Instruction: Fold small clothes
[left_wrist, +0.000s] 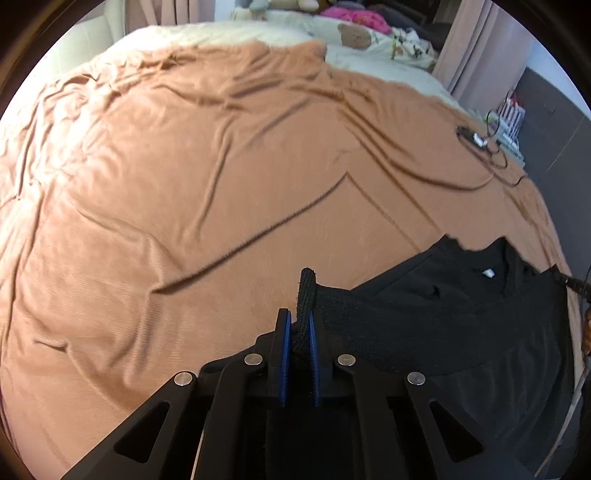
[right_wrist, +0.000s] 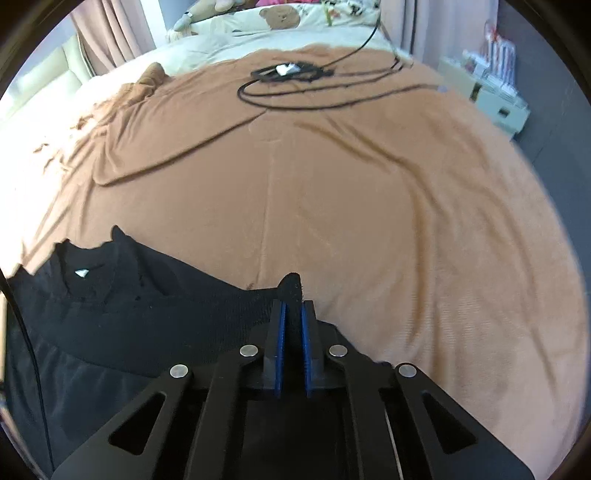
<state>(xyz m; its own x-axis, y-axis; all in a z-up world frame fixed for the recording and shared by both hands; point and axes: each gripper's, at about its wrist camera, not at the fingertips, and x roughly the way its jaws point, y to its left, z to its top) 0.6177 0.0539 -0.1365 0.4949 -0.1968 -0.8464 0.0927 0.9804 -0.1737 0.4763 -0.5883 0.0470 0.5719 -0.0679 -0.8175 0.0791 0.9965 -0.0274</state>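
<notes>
A small black garment with a white neck label lies on the tan bedspread, its ribbed band stretched between my two grippers. My left gripper is shut on the band's left corner, which sticks up between the blue pads. In the right wrist view the same garment lies at lower left, and my right gripper is shut on the band's right corner. The neck opening points away from me.
A black cable with a small device lies coiled on the bedspread at the far side. Pillows and a teddy bear are at the bed's head. A white cabinet stands at the right of the bed.
</notes>
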